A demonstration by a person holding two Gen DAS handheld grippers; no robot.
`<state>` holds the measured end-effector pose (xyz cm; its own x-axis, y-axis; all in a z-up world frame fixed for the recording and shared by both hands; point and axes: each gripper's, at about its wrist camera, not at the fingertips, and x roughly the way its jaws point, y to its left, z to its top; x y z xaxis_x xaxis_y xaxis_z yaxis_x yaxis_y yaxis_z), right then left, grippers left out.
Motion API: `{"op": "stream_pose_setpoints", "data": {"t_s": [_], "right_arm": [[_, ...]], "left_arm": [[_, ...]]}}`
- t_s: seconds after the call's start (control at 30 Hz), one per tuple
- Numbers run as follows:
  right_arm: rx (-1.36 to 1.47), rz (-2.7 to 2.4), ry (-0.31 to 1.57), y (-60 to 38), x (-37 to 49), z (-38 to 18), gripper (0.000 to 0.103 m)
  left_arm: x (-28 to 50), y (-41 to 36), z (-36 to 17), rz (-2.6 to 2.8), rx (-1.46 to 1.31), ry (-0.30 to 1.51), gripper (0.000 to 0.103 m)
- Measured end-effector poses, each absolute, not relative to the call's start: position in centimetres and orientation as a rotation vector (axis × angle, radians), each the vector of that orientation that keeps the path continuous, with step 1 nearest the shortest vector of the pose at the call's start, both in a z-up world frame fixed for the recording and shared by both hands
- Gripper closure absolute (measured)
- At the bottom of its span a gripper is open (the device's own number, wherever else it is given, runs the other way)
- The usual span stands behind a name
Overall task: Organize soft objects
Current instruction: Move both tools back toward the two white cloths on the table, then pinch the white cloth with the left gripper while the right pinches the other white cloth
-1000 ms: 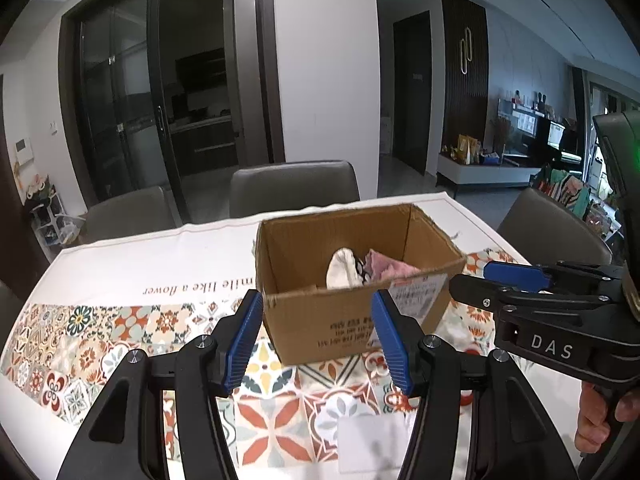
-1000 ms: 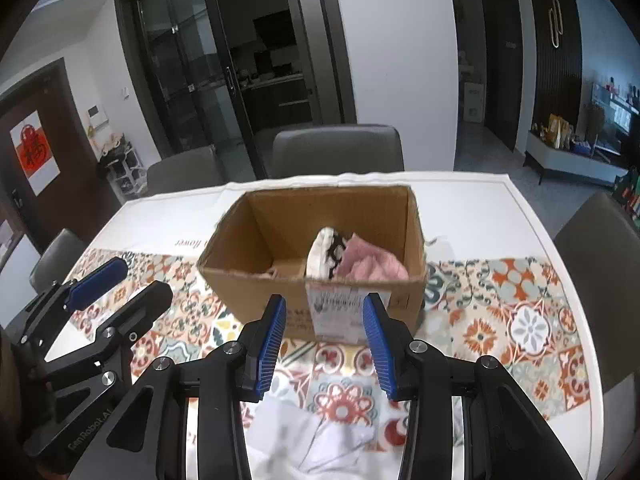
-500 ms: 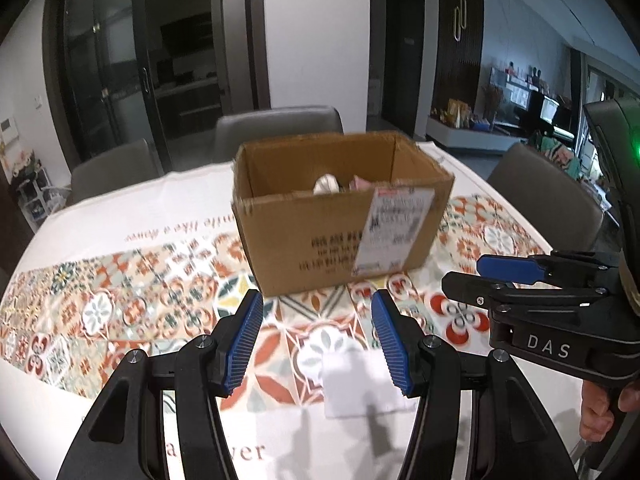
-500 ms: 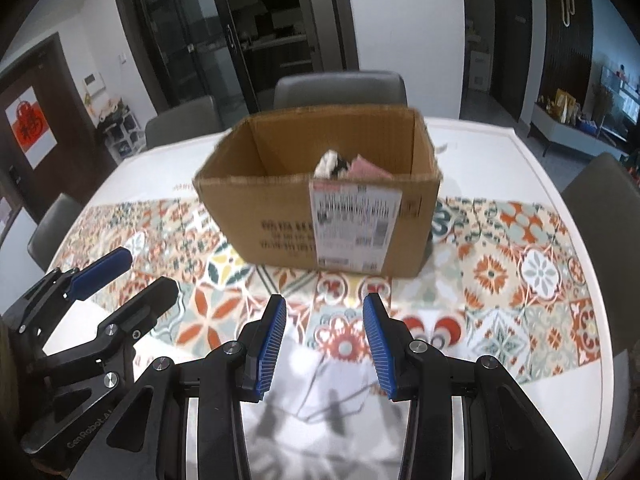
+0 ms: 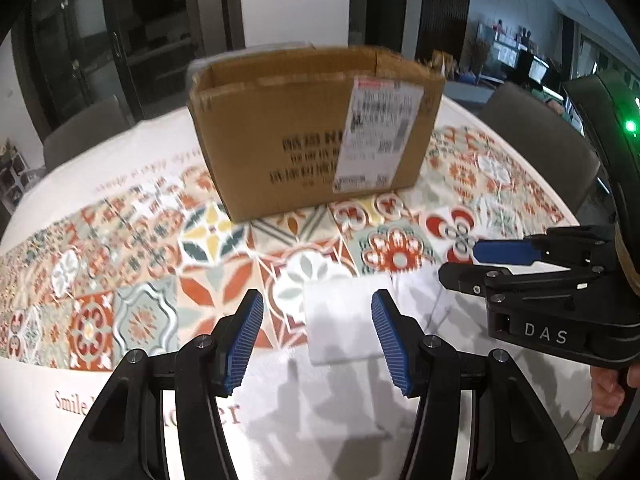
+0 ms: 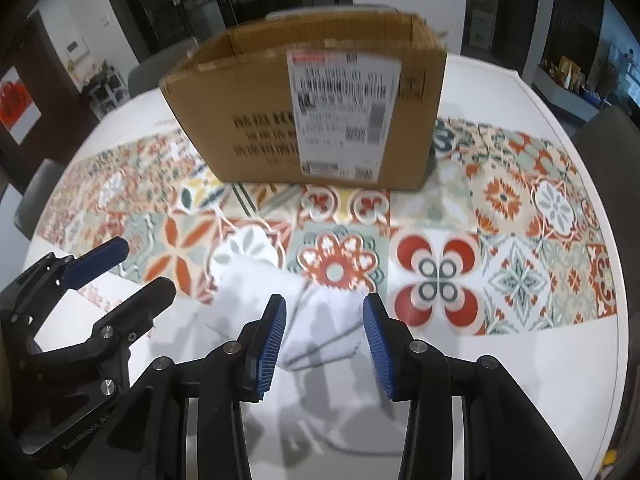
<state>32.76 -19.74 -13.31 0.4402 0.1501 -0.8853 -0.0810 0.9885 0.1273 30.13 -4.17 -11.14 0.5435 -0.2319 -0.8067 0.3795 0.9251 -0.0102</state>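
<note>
Both claws have dropped toward the tabletop (image 5: pixel 132 148), left claw (image 5: pixel 316 336) and right claw (image 6: pixel 324 340) open and empty over the white cloth (image 5: pixel 340 324) at six o'clock from the box (image 5: pixel 316 128); I judge pinching comes next.

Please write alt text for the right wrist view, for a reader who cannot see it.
The open right gripper hangs over a white cloth on a patterned tablecloth. A cardboard box stands behind it; the left gripper shows at the left.
</note>
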Motion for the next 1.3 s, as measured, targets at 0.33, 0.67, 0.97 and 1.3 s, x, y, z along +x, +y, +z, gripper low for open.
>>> {"op": "stream_pose_setpoints", "data": {"t_s": [0.33,0.67,0.97,1.3], "right_arm": [[0.053,0.159,1.232,-19.6,32.9,-17.5,0.061],[0.063,0.185,1.277,-19.8,33.4,-19.1,0.061],[0.07,0.191,1.263,-19.5,34.0,-19.1,0.05],[0.034,0.188,1.264,-18.8,34.6,-20.0,0.05]], "left_arm": [[30.3,-4.9,-15.3,-0.416,0.218,1.059,0.047],[30.8,-5.6,-16.7,-0.458,0.227,1.091,0.04],[31.8,-5.8,-18.3,-0.452,0.221,1.112,0.038],[32.3,-6.0,-19.2,-0.446,0.211,1.13,0.038]]}}
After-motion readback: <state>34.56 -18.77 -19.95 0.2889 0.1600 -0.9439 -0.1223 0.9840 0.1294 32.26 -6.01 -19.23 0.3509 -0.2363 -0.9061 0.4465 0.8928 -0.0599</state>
